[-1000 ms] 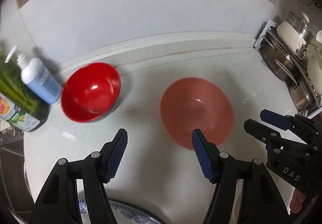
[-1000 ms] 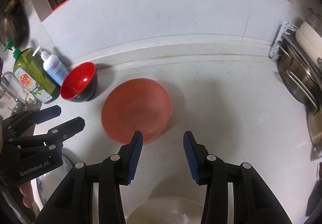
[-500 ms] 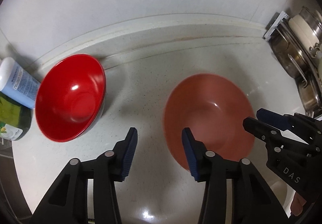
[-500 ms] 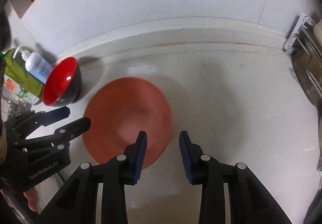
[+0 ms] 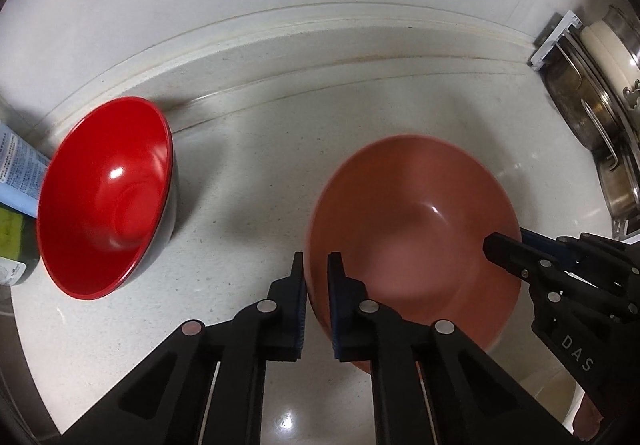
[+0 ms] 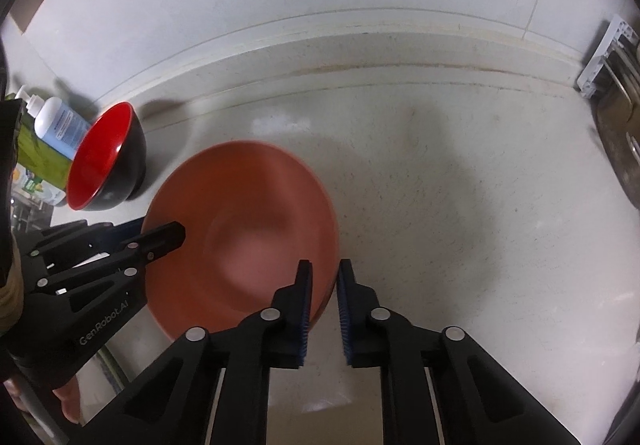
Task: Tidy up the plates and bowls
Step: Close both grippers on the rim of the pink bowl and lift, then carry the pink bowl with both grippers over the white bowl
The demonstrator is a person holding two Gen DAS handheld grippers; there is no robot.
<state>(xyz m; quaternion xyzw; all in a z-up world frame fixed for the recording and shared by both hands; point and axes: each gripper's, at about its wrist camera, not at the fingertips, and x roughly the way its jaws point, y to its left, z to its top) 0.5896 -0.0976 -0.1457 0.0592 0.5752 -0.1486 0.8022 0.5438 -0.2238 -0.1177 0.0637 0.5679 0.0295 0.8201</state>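
A wide salmon-pink bowl [image 5: 412,205] [image 6: 248,213] sits on the white counter [image 5: 248,165]. My left gripper [image 5: 316,265] is shut on the bowl's left rim, one pad inside and one outside. My right gripper [image 6: 325,273] is shut on the opposite rim in the same way. Each gripper also shows in the other's view: the right gripper [image 5: 504,245] and the left gripper [image 6: 168,237] both sit at the bowl's edge. A red bowl with a black outside [image 5: 108,197] [image 6: 104,157] stands apart to the left, near the back ledge.
A blue-labelled pump bottle [image 6: 56,125] and a green soap bottle [image 6: 36,161] stand behind the red bowl. A rack of steel pots and lids [image 5: 592,101] lines the right side. The raised back ledge [image 5: 320,29] meets the wall. A hand [image 6: 68,401] holds the left gripper.
Both grippers came down and forward to the pink bowl, and their jaws went from apart to shut on its opposite rims. The plates at the bottom edge left the views.
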